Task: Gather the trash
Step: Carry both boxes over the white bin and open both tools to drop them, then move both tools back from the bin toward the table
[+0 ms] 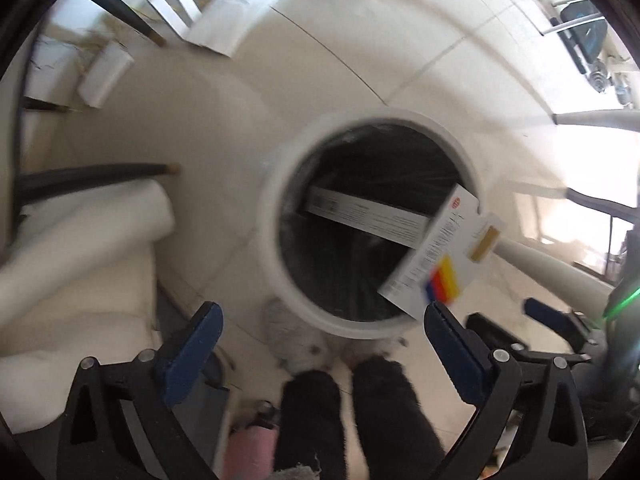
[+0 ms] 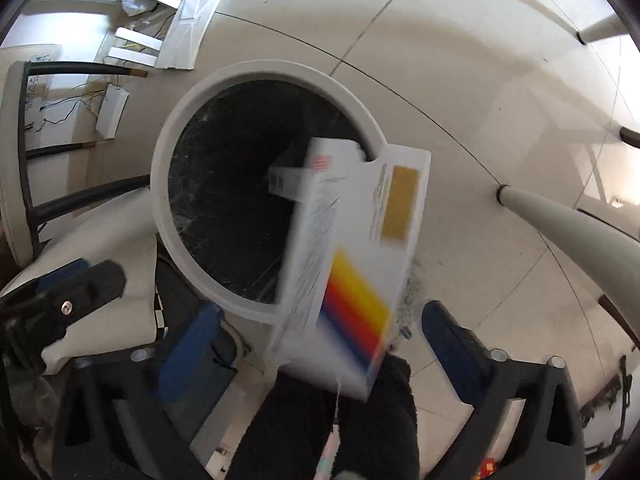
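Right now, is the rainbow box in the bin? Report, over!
Both grippers open, empty. Rainbow box loose over bin rim, not fully in. Another box already inside. Nothing blocking.

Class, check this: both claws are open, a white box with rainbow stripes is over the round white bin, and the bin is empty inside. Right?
Not quite. The round white bin is not empty: the left wrist view shows a long white carton lying inside. The rest holds: left claw and right claw are open, and the white box with rainbow stripes is over the rim.

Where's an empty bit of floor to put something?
Bare floor tiles lie beyond the bin, toward the pale table leg. It is crowded by the white boxes and chair legs, and the striped box blocks the bin's near rim.
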### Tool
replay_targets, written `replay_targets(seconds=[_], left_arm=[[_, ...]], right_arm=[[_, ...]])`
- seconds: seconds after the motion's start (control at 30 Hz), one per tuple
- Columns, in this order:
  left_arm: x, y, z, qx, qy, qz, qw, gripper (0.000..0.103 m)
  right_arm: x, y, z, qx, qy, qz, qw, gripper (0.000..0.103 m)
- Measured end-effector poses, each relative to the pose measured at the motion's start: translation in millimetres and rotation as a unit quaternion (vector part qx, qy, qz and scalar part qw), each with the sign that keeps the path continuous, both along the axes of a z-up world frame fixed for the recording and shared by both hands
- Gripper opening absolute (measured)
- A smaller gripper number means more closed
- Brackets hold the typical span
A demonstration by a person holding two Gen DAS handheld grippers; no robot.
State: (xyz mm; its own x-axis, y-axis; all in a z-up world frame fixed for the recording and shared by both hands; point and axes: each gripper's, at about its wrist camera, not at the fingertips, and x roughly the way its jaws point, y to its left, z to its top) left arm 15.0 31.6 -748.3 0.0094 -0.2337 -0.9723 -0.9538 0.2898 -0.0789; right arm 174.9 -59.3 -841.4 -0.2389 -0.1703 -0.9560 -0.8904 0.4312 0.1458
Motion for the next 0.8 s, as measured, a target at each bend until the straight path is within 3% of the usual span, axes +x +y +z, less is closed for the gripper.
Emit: replay_targets(seconds=[0.17,0.37,0.8], left_arm=[[-10.4,-4.3,20.7,0.043,0.032,-0.015,0.9985,0.103],[-28.1,-8.1,50.0,0.046,0.035,-0.008,0.9983,0.103],[-35.8,-31.2,145.9,0.063,0.005,-0.016,0.9979,0.103]], right_arm=[[-0.5,2.4,16.8,-0.004,-0.024,0.013,1.000,0.103],[-6.5,2.1,45.6,-0.007,-0.081,0.021,0.996,0.103],[-20.1,-11.4,162.7,0.039,-0.104,0.018,0.994,0.103]])
